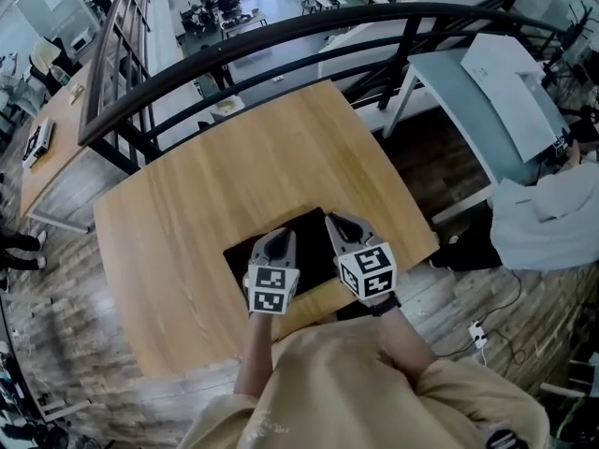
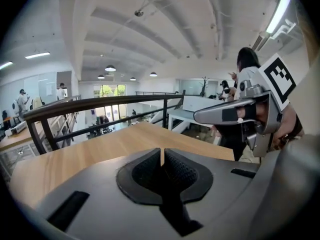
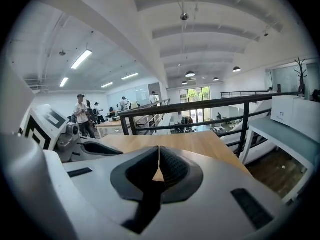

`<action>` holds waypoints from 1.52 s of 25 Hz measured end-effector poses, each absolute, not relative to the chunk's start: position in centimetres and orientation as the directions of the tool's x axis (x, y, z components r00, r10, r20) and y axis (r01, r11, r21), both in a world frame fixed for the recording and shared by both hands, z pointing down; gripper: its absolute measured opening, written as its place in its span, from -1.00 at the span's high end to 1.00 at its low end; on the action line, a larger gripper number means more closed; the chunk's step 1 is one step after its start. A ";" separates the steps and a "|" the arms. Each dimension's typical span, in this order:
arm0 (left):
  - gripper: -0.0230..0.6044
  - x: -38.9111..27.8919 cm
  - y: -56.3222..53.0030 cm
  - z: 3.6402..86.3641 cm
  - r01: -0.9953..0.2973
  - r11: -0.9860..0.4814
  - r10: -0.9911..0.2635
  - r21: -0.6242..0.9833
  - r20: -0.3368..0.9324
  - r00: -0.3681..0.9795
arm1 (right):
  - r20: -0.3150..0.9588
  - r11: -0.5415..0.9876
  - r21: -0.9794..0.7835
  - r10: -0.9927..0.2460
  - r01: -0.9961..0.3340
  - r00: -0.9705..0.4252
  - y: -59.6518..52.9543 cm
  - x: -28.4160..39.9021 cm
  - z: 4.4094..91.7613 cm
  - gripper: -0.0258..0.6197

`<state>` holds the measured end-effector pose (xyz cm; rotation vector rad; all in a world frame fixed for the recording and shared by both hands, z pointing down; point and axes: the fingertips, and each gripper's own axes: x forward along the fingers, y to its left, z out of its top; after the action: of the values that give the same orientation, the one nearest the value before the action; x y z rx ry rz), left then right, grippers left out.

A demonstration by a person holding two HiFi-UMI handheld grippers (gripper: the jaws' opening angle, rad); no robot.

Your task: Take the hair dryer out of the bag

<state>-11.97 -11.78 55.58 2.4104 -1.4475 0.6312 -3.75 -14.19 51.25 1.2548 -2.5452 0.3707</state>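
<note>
A flat black bag (image 1: 312,238) lies on the wooden table (image 1: 243,176) at its near edge, partly covered by both grippers. No hair dryer shows in any view. In the head view my left gripper (image 1: 279,236) hovers over the bag's left part and my right gripper (image 1: 340,222) over its right part, side by side. The left gripper view has its jaws (image 2: 161,156) closed together with nothing between them, and the right gripper (image 2: 235,115) beside it. My right gripper (image 3: 159,156) is likewise shut and empty, with the left gripper (image 3: 75,144) at its left.
A black metal railing (image 1: 281,26) curves behind the table's far edge, with a drop to a lower floor beyond. A white table (image 1: 487,92) with a white box stands at the right. A person in white (image 1: 547,218) sits close by on the right.
</note>
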 end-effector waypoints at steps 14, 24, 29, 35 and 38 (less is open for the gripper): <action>0.50 -8.1 -13.7 62.7 -0.836 -0.548 -0.639 0.000 0.646 0.418 | 0.437 0.590 -0.130 -0.688 -0.797 -0.580 -15.7 -0.7 54.7 0.87; 0.31 -7.5 -13.7 67.6 -0.798 -0.603 -0.528 -0.006 0.753 0.393 | 0.498 0.620 -0.139 -0.630 -0.772 -0.596 -16.3 -0.6 57.7 0.87; 0.32 -7.8 -14.1 69.2 -0.813 -0.582 -0.511 0.006 0.775 0.371 | 0.518 0.622 -0.148 -0.614 -0.769 -0.596 -16.9 -0.6 58.8 0.87; 0.54 -8.4 -14.3 70.4 -0.830 -0.557 -0.491 0.024 0.796 0.353 | 0.536 0.622 -0.160 -0.597 -0.766 -0.596 -17.4 -0.5 60.1 0.87; 0.72 -8.4 -14.7 70.6 -0.836 -0.548 -0.503 0.023 0.790 0.351 | 0.548 0.615 -0.166 -0.592 -0.770 -0.591 -17.7 0.0 60.8 0.87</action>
<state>-8.44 -14.70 70.64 2.1936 -1.1698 1.0568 -0.03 -17.71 60.78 1.0797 -2.3983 0.5441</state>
